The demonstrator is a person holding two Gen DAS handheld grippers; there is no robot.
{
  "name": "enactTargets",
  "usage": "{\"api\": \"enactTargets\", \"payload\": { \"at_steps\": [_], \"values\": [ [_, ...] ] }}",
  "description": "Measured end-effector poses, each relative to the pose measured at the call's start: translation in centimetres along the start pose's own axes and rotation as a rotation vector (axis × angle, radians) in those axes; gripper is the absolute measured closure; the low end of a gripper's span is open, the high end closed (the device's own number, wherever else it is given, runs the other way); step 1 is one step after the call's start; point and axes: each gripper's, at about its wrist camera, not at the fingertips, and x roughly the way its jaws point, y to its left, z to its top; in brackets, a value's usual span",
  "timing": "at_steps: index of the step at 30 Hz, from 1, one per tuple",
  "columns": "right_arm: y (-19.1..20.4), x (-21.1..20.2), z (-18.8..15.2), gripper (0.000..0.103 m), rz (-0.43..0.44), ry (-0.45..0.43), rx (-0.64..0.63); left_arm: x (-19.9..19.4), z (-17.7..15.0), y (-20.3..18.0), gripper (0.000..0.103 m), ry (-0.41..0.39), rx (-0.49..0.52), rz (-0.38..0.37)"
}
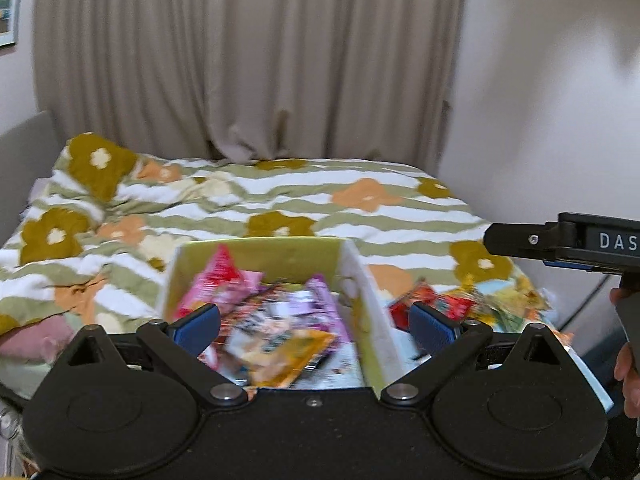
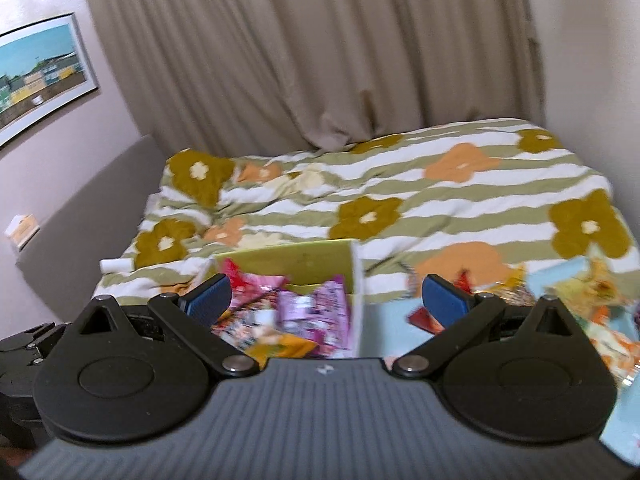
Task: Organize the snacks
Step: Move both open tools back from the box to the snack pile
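Left gripper (image 1: 314, 326): jaws wide apart, empty, above the snack box (image 1: 260, 254).
Right gripper (image 2: 328, 300): likewise spread, empty.
Right view only: framed picture (image 2: 42, 76).

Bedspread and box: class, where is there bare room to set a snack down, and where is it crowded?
Free: the flowered bedspread between the green box and the curtain, and left of the box. Crowded: inside the box, heaped with packets, and the loose packets right of it.
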Motion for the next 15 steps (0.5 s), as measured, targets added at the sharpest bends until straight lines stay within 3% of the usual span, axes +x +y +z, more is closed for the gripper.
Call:
{"api": "enactTargets", "payload": {
  "at_steps": [8,15],
  "values": [
    [-8.1,-3.9,-0.5,0.000,-0.106,-0.006,0.023,2.0,-0.6,-6.7,0.001,0.036,0.051,-0.063],
    [-15.9,-3.9,-0.9,0.000,-0.122,0.053,0.001,6.9,-2.0,-12.8,0.001,0.146,-0.033,-0.071]
  ]
}}
